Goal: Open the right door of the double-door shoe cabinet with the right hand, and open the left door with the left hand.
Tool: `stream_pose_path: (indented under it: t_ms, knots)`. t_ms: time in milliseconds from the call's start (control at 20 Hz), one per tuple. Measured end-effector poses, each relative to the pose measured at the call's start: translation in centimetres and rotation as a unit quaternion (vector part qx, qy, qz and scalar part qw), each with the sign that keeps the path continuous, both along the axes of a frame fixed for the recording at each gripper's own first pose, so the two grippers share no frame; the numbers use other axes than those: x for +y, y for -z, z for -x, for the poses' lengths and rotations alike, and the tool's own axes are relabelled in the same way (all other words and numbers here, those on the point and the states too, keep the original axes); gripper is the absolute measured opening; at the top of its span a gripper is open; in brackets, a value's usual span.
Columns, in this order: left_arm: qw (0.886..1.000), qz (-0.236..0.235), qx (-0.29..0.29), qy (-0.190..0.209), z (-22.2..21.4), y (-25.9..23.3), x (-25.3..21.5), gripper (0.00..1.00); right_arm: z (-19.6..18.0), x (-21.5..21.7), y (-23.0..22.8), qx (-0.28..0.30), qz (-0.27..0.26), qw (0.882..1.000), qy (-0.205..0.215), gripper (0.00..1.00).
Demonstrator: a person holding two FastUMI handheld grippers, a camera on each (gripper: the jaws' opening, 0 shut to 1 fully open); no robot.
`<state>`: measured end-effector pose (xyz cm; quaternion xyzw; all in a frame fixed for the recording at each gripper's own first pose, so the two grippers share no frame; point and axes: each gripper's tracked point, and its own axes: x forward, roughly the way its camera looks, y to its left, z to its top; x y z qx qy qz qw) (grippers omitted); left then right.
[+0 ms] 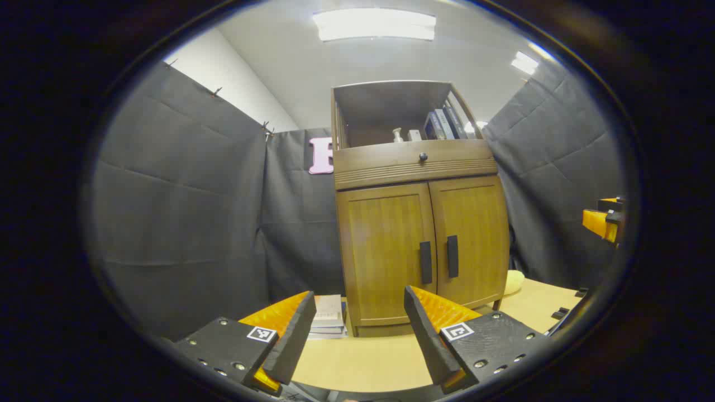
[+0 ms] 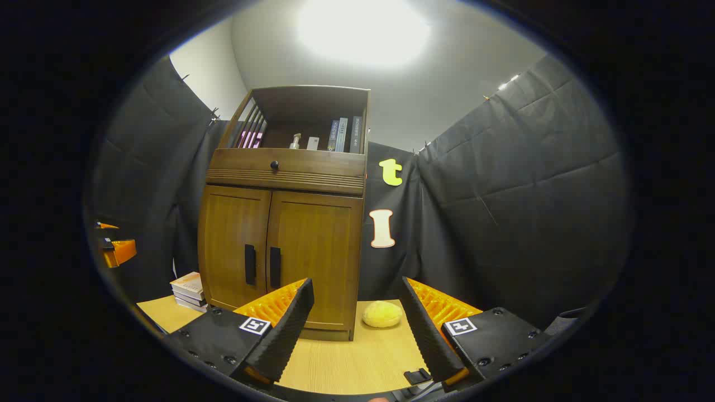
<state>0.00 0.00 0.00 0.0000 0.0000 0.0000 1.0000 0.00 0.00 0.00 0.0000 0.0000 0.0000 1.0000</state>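
Cabinet position: We saw the shoe cabinet (image 1: 419, 223) standing on the table (image 1: 363, 363), well ahead of both grippers, with both doors closed.
Handles: The right door handle (image 2: 275, 267) and left door handle (image 2: 249, 264) sat just beside each other at the centre seam.
Risk, wrong handle: We judged that the close spacing could let the right gripper (image 2: 357, 318) catch the left door's handle.
Risk, collision: The stack of books (image 1: 328, 317) by the left door and the yellow bun (image 2: 382, 314) on the right could obstruct a swinging door or a low approach.
Left gripper (image 1: 357, 329) jaws: wide apart, holding nothing, touching nothing.
Right gripper jaws: wide apart, empty, clear of the cabinet.
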Motion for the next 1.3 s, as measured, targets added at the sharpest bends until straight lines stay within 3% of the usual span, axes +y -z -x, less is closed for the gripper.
stream_pose_path:
  t_ms: [200, 800, 1300]
  knots:
    - [1.0, 0.004, 0.001, 0.003, -0.7, 0.0, -0.3, 0.89, -0.6, -0.2, 0.7, 0.006, -0.006, 1.0, 0.005, 0.97]
    - [1.0, -0.002, 0.003, 0.002, -1.5, 0.2, -0.6, 0.9, -2.3, 0.1, 1.5, 0.007, -0.02, 1.0, 0.004, 0.97]
    - [1.0, -0.008, 0.002, -0.019, -1.6, 0.4, -0.2, 0.92, -8.3, 3.9, 0.6, -0.001, -0.037, 0.998, -0.041, 0.96]
